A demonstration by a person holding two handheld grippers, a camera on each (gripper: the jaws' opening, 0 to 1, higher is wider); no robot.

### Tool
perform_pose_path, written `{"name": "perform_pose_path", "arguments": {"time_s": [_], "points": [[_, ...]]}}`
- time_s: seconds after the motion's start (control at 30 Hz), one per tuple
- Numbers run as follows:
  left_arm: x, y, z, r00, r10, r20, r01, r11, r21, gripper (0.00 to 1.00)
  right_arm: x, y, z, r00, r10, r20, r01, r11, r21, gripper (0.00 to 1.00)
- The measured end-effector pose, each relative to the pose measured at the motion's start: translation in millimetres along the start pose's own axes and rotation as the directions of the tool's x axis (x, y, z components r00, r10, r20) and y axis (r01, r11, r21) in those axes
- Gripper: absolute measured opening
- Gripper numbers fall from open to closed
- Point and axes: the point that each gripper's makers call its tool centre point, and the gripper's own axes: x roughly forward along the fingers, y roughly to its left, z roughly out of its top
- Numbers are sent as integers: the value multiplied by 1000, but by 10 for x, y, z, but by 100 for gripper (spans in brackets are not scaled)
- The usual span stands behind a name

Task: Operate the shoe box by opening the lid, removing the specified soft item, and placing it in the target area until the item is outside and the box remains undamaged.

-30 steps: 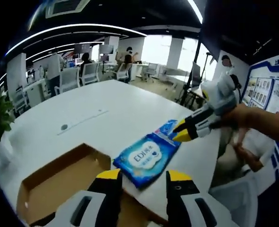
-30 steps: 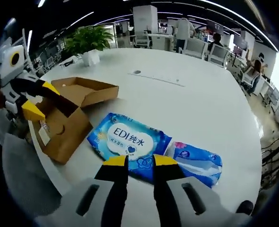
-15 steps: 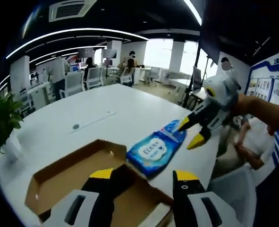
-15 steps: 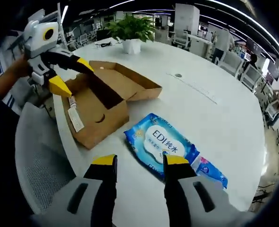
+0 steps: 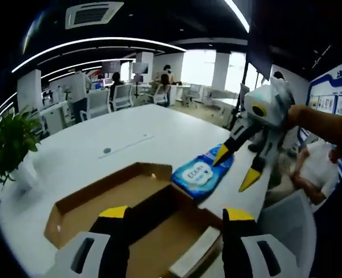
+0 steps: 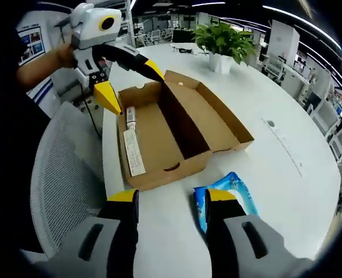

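On the left of the right gripper view the left gripper [image 6: 124,72] hangs over the near corner of the shoe box [image 6: 176,136], its jaws spread apart and holding nothing. The box sits at the edge of the white table [image 6: 286,174] with its lid [image 6: 217,116] folded fully back, a label strip on its near wall, and the inside looks bare. Further right, just beside the box's front wall, lies the blue wipes pack [image 6: 231,197] flat on the table, partly hidden behind the right gripper [image 6: 172,197], whose jaws are likewise released and empty. In the left gripper view that pack [image 5: 202,174] rests just past the box's far corner, so the soft item is already out. It looks light, limp and film-wrapped, likely slippery and prone to sag; a pinch across a short sealed edge should hold better than one on the slick printed face. The cardboard seems thin and creasable, so any hold belongs on a wall near a corner, gently.
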Motion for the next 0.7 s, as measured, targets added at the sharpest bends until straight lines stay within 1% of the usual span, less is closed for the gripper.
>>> {"name": "perform_pose_path", "arguments": {"time_s": [0.13,0.2,0.33,0.43,0.53,0.7], "points": [[-102,61,-39,1000,4,21,-4,1000,1,71,88,10,90,999,29,-14,-30,999,-45,47],[-166,92,-59,999,5,38,-6,1000,21,75,141,27,130,998,54,-18,-55,996,-64,47],[-304,113,-75,997,-1,80,-1,1000,27,83,270,56,143,995,90,-50,-95,990,-103,49],[-394,124,-134,997,1,79,-5,999,50,84,367,128,169,991,112,-74,-121,983,-135,50],[-489,137,-196,997,-3,80,-1,998,56,88,460,171,197,987,134,-93,-147,977,-154,51],[-612,188,-231,996,7,94,-12,998,54,93,638,238,190,976,164,-145,-190,963,-190,52]]}}
